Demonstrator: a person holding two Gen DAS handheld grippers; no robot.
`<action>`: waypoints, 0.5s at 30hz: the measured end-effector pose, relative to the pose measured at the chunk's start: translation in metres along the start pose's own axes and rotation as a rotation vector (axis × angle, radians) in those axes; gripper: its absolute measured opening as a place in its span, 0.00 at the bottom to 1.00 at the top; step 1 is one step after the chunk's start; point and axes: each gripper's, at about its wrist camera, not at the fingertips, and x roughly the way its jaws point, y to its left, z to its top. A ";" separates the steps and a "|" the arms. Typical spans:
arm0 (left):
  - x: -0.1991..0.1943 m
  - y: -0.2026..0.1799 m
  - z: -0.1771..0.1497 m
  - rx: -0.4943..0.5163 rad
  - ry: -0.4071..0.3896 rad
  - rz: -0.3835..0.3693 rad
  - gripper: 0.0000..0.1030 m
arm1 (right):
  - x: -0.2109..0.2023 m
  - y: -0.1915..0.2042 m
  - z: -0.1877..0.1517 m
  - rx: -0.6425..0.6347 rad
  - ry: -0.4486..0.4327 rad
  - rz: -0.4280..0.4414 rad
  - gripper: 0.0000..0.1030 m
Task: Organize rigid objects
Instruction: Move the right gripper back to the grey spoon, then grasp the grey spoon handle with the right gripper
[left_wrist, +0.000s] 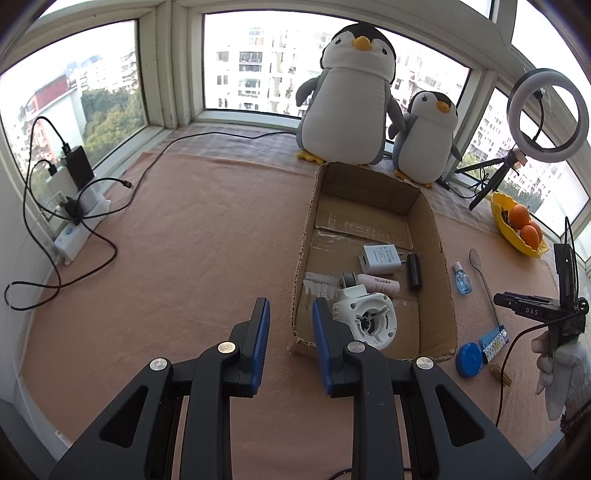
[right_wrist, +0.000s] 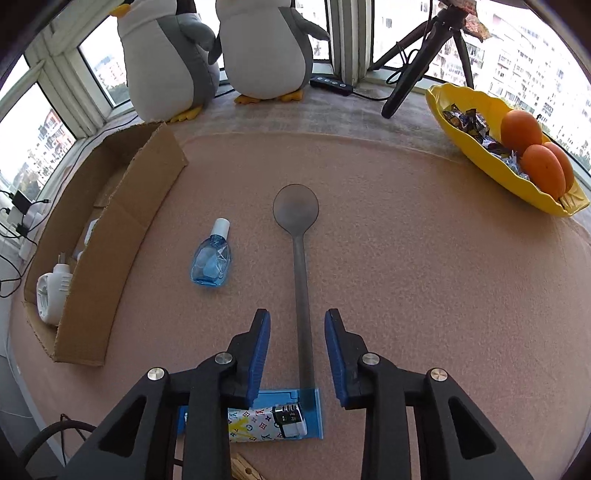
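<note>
Right wrist view: we see our right gripper (right_wrist: 297, 343) pointing down over the pink worktop (right_wrist: 406, 258), its blue fingers (right_wrist: 258, 354) parted with the grey spoon (right_wrist: 300, 258) handle running between them; neither pad touches it. The spoon's bowl lies at the far end. Just left of it lies a small blue bottle (right_wrist: 211, 258) with a white cap. At the near end, a lighter (right_wrist: 269, 424) rests on a blue card. The cardboard box (right_wrist: 110, 236) sits at the left, a yellow bowl (right_wrist: 498, 158) with oranges at the far right.

In the left wrist view, our left gripper (left_wrist: 291, 343) hovers at the box's near left corner, fingers (left_wrist: 260, 339) slightly apart and holding nothing. Inside the box lie a white charger (left_wrist: 380, 258), a black cylinder (left_wrist: 414, 273), a pink tube (left_wrist: 378, 284) and a white round device (left_wrist: 365, 317). A blue disc (left_wrist: 469, 360) lies just right of the box.
</note>
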 end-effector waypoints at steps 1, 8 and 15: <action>0.000 0.001 0.000 -0.004 0.000 0.004 0.21 | 0.004 0.000 0.002 -0.003 0.005 -0.004 0.26; 0.003 0.001 -0.001 -0.019 0.005 0.022 0.21 | 0.021 0.001 0.011 -0.027 0.030 -0.030 0.17; 0.006 -0.001 -0.001 -0.018 0.008 0.028 0.21 | 0.023 0.002 0.013 -0.047 0.036 -0.028 0.07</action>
